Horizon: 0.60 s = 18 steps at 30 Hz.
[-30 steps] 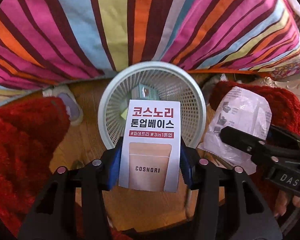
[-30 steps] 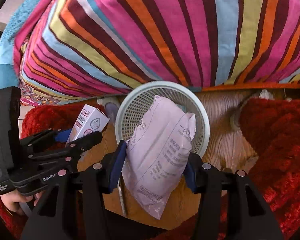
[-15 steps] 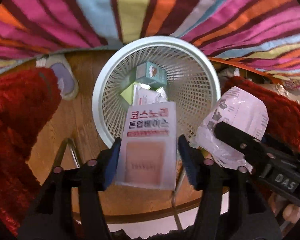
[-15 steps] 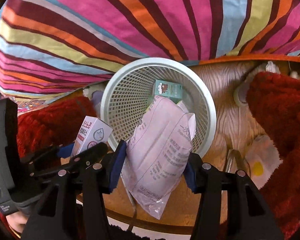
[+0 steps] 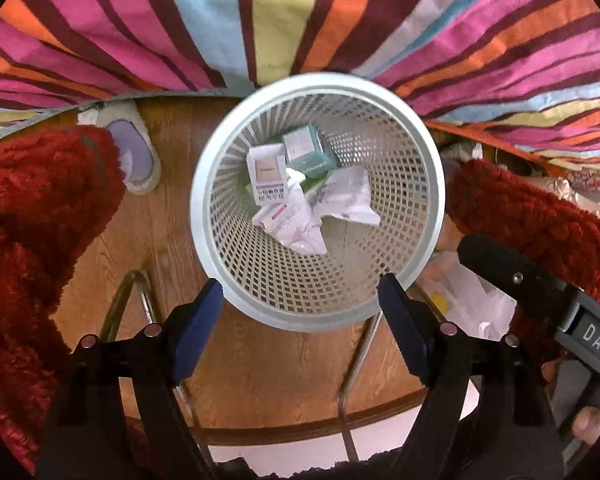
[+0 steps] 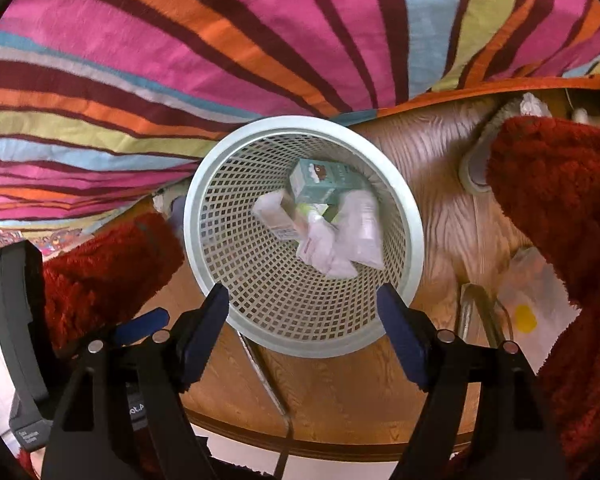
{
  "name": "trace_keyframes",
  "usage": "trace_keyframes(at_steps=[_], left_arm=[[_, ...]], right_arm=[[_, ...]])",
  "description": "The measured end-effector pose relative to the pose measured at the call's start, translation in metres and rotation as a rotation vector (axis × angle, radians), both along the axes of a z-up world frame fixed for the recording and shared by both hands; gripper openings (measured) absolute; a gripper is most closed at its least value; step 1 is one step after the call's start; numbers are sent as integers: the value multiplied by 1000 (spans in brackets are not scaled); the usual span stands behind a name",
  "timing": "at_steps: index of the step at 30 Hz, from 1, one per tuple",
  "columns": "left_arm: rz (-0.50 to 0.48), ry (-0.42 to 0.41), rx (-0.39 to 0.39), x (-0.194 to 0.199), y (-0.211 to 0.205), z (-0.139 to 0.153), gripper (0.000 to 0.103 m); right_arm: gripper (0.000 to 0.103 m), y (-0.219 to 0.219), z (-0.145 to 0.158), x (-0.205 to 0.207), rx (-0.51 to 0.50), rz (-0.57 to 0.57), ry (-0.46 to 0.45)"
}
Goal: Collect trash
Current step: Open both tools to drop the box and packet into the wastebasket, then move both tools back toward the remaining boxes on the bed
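Note:
A white mesh waste basket stands right below both grippers. Inside it lie a white cosmetics carton, a teal box and a crumpled white pouch. My left gripper hangs over the near rim, its jaws opening with nothing between them. In the right wrist view the same basket holds the teal box and the blurred pouch. My right gripper is opening too and holds nothing. A black finger of it shows at the right of the left wrist view.
A striped blanket hangs just behind the basket. Red fluffy fabric flanks it on both sides. On the wooden surface lie a slipper, a plastic bag with a yellow spot and a metal frame.
Both grippers sank toward the basket and opened. The carton left the left jaws and the pouch left the right jaws; both now lie in the basket.

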<state>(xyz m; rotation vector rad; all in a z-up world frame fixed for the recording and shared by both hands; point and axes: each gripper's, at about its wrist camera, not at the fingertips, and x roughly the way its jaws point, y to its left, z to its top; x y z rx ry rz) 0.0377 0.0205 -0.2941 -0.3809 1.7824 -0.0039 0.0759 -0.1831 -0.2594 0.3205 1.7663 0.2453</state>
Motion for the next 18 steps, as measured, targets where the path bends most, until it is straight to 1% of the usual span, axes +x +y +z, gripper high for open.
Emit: trace_keyframes(at_steps=[2, 3, 4, 6, 7, 8, 9, 10, 11, 13, 14, 16, 17, 18], left_arm=[[4, -22, 10, -1, 2, 6, 78], [4, -35, 14, -2, 2, 9, 78], [3, -50, 20, -2, 2, 13, 78], [1, -81, 35, -3, 2, 21, 78], [-1, -96, 42, -3, 1, 26, 78], [-5, -117, 50, -3, 1, 31, 78], [-8, -141, 61, -3, 0, 37, 78], [-13, -162, 71, -3, -1, 43, 78], [-20, -190, 80, -3, -1, 50, 78], [-30, -243, 97, -3, -1, 64, 78], [-36, -278, 105, -3, -1, 73, 78], [-40, -319, 114, -5, 1, 84, 78], [-41, -342, 120, -5, 2, 90, 78], [-43, -364, 127, -6, 3, 96, 78]], right_arm=[[73, 0, -2, 3, -1, -4, -10], [73, -1, 3, 3, -3, -4, -36], [73, 0, 3, 2, -4, -4, -37], [73, 1, 13, -1, -4, 1, -92], [73, 0, 24, -2, 1, 6, -142], [73, 0, 21, -2, 0, 6, -134], [73, -1, 32, -3, 2, 12, -181], [73, -1, 30, -4, 1, 12, -173], [73, -3, 40, -6, 3, 19, -220], [73, -2, 49, -9, 4, 24, -261], [73, -3, 63, -12, -2, 34, -320], [73, 2, 67, -15, -7, 39, -346], [73, 4, 78, -18, -13, 50, -394], [73, 8, 78, -18, -16, 51, -401]])
